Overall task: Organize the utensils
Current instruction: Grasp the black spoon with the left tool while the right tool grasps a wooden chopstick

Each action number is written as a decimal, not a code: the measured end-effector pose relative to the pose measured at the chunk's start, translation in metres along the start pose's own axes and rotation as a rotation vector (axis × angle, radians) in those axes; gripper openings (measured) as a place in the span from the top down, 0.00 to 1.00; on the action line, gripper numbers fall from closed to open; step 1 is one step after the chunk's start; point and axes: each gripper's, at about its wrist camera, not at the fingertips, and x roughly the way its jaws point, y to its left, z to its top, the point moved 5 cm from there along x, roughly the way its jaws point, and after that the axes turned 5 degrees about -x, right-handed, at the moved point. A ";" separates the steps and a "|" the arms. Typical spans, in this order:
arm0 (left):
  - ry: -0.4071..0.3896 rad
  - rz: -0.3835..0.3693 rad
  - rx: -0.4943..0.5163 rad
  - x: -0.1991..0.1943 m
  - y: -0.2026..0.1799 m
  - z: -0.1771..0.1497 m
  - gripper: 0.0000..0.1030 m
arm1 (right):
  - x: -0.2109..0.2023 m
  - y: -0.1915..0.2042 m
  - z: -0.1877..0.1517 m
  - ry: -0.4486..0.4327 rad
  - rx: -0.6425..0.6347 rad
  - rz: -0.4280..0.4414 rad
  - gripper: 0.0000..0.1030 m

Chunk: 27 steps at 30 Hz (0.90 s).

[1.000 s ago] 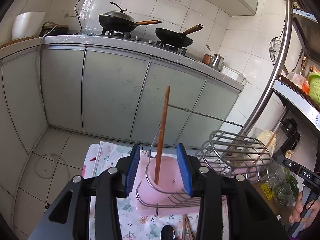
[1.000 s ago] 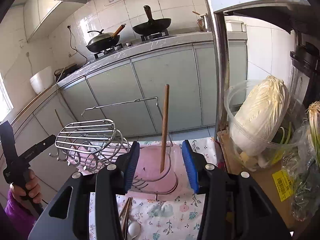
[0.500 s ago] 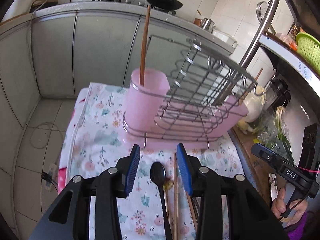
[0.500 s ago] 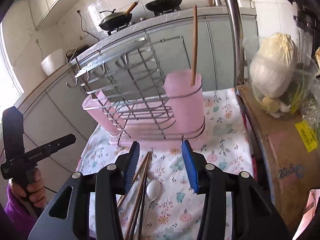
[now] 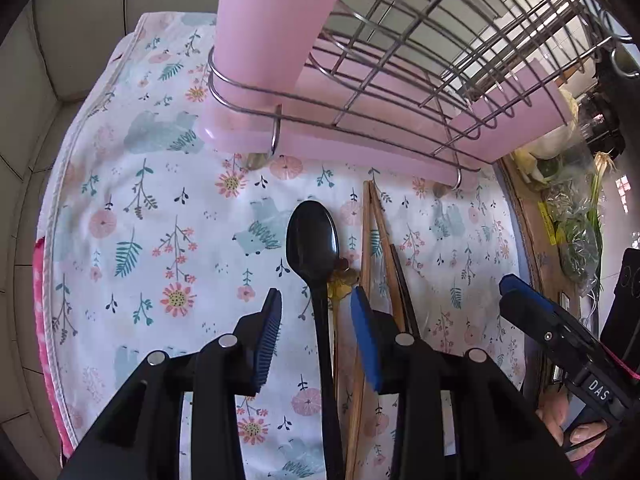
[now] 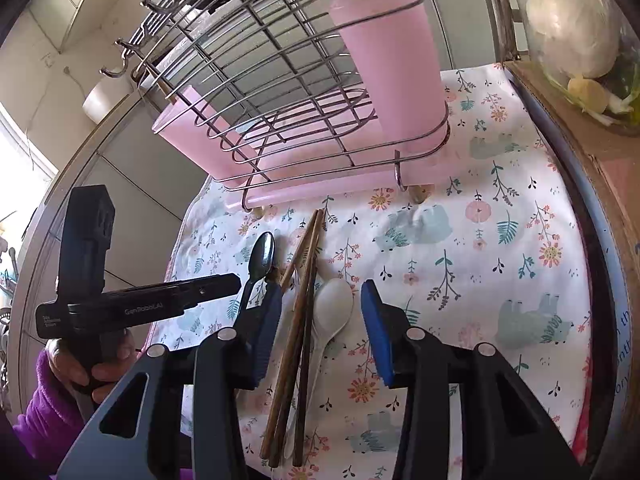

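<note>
Left gripper (image 5: 316,312): is being lowered from the rack toward the tabletop; jaws are being held apart, straddling the handle of the black spoon (image 5: 313,240), nothing clamped.
Black spoon: is lying on the floral cloth (image 5: 160,208), just left of the chopsticks (image 5: 376,240).
Chopsticks: are lying bundled between both grippers, in front of the wire rack (image 6: 280,80).
White spoon (image 6: 332,308): is lying just beside the chopsticks.
Right gripper (image 6: 320,312): has likewise been brought down; jaws are apart over chopsticks and white spoon.
Pink cup (image 6: 392,72): is already holding one wooden stick.
Meaning: the next pickups are judged to be starting.
</note>
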 end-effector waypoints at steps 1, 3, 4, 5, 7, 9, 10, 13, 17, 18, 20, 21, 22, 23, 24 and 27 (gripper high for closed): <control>0.012 0.006 -0.003 0.005 0.000 0.000 0.67 | 0.001 -0.001 0.000 0.002 0.005 0.004 0.64; 0.031 0.012 -0.007 0.014 -0.002 0.001 0.69 | 0.002 -0.004 0.001 0.009 0.019 0.012 0.66; 0.036 0.015 -0.005 0.018 -0.003 0.001 0.69 | 0.003 -0.005 0.001 0.012 0.023 0.012 0.68; 0.039 0.021 -0.005 0.021 -0.004 0.003 0.69 | 0.004 -0.006 0.001 0.015 0.027 0.013 0.69; 0.047 0.032 -0.008 0.027 -0.004 0.003 0.70 | 0.008 -0.010 0.001 0.023 0.037 0.017 0.71; 0.039 0.048 -0.015 0.030 -0.003 0.005 0.85 | 0.010 -0.009 0.002 0.031 0.042 0.024 0.72; 0.037 0.049 -0.018 0.030 -0.002 0.005 0.88 | 0.011 -0.009 0.002 0.035 0.043 0.027 0.73; 0.028 0.032 -0.037 0.028 0.005 0.006 0.93 | 0.016 -0.006 0.004 0.047 0.037 0.031 0.75; 0.000 0.011 -0.070 0.013 0.018 0.003 0.97 | 0.030 -0.001 0.007 0.082 0.047 0.058 0.80; -0.009 0.010 -0.076 0.009 0.021 0.002 0.97 | 0.035 0.000 0.009 0.093 0.047 0.060 0.82; -0.028 0.019 -0.075 0.002 0.027 0.000 0.97 | 0.043 0.005 0.012 0.110 0.046 0.067 0.83; -0.036 0.025 -0.074 -0.001 0.031 0.000 0.97 | 0.046 0.007 0.014 0.115 0.044 0.066 0.83; -0.040 0.027 -0.075 -0.004 0.033 -0.001 0.97 | 0.051 0.010 0.018 0.120 0.037 0.059 0.83; -0.043 0.024 -0.076 -0.006 0.036 -0.001 0.97 | 0.056 0.012 0.021 0.124 0.032 0.051 0.83; -0.045 0.021 -0.078 -0.008 0.038 -0.002 0.97 | 0.060 0.013 0.024 0.130 0.029 0.045 0.83; -0.054 0.010 -0.077 -0.013 0.043 -0.002 0.97 | 0.077 0.019 0.033 0.160 0.011 0.014 0.83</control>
